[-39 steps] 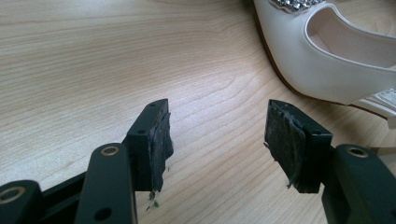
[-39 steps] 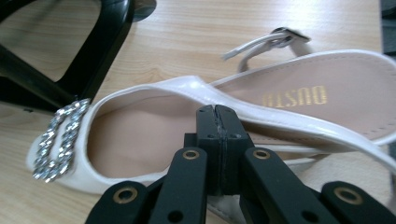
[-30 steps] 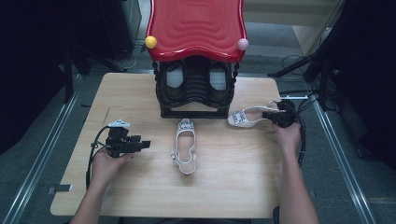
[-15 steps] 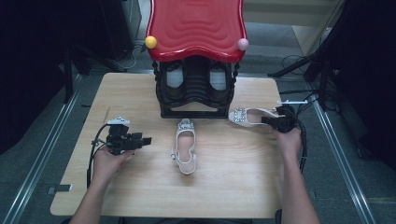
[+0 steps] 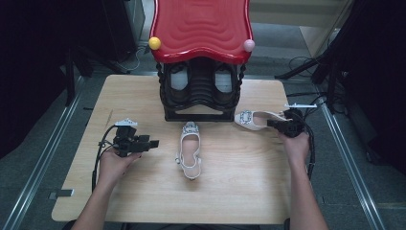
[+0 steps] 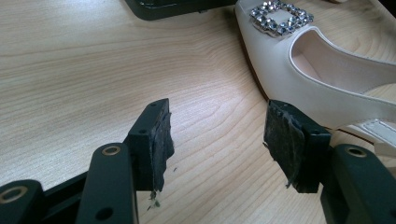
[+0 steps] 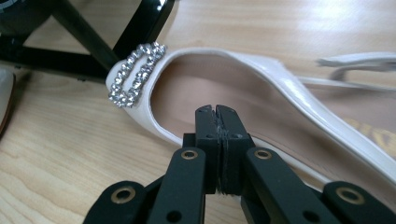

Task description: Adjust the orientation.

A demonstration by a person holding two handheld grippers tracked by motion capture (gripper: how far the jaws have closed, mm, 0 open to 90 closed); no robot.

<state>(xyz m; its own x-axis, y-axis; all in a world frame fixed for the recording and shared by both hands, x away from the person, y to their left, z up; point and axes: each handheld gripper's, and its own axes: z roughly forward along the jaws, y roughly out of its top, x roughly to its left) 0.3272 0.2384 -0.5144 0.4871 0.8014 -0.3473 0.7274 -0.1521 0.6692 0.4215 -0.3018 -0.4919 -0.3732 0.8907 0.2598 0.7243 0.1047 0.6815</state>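
Observation:
Two white slingback shoes with rhinestone buckles lie on the wooden table (image 5: 143, 191). One shoe (image 5: 190, 151) sits mid-table, toe toward the rack; in the left gripper view this shoe (image 6: 289, 60) lies just right of the jaws. My left gripper (image 5: 153, 143) (image 6: 217, 135) is open and empty, low over bare wood and pointing at that shoe from its left. The second shoe (image 5: 251, 119) (image 7: 210, 84) lies at the rack's right foot. My right gripper (image 5: 270, 123) (image 7: 217, 109) is shut, pads pressed together, with its tips over that shoe's insole near the heel end.
A black shoe rack (image 5: 201, 96) with a red wavy top (image 5: 201, 28) stands at the table's far middle, dark shoes inside it. Its black feet (image 7: 144, 23) (image 6: 173, 7) are close to both white shoes. Cables trail from both grippers.

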